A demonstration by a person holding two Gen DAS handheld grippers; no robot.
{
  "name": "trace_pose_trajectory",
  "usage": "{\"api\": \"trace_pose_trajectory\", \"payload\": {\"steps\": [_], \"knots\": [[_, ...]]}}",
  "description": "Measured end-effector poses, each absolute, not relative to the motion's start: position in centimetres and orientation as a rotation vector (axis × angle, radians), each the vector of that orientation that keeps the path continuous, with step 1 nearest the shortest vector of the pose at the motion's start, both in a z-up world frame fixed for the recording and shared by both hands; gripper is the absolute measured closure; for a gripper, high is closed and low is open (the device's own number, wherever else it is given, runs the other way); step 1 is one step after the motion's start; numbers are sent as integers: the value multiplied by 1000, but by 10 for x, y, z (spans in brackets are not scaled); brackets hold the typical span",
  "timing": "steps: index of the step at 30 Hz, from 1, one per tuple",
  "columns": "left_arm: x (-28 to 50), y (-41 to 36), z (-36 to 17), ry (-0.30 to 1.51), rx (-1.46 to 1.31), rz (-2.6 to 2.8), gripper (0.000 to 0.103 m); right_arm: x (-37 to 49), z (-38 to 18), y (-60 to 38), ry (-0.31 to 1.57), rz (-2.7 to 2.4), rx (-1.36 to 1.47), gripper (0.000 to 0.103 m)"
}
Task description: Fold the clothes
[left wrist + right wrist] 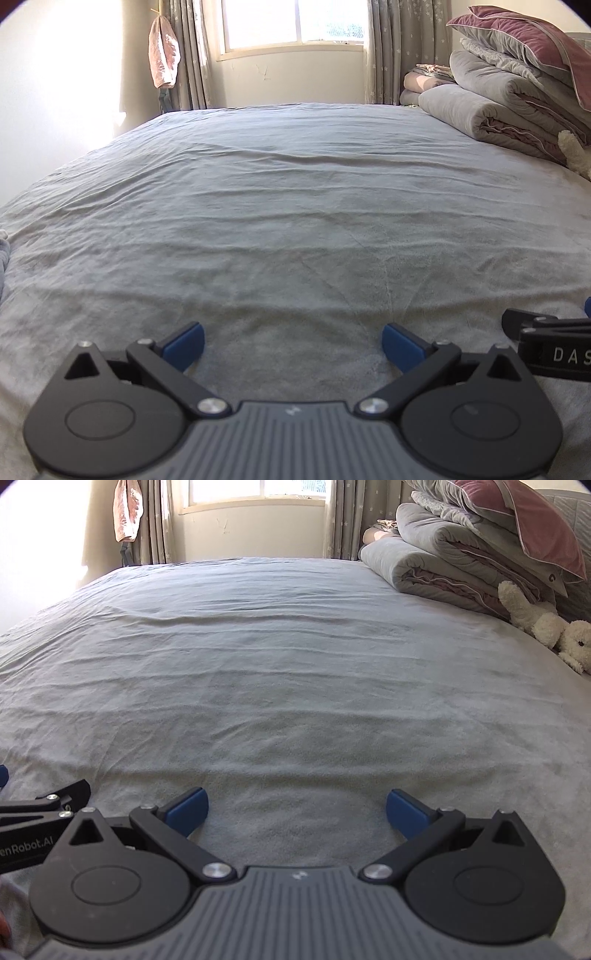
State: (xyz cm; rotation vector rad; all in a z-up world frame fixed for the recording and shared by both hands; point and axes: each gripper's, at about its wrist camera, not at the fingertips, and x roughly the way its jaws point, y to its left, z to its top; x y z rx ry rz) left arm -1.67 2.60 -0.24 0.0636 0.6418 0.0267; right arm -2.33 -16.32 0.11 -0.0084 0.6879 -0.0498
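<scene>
Over the wrinkled grey bedsheet (295,206), below the window (295,22), both hand-held grippers (293,345) (295,812) hover released.

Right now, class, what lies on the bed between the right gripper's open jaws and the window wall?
Only wrinkled grey bedsheet; the right wrist view shows nothing lying between the right gripper and the window.

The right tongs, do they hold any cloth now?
No, the right tongs are wide open over the bare grey bed sheet, with nothing between them.
</scene>
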Motion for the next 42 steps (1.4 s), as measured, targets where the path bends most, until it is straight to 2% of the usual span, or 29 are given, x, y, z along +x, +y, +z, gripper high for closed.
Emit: {"api": "trace_pose_trajectory", "payload": {"steps": [42], "knots": [[-17, 23, -2, 642, 67, 34, 0, -28, -1, -168, 666, -19, 20, 0]]}}
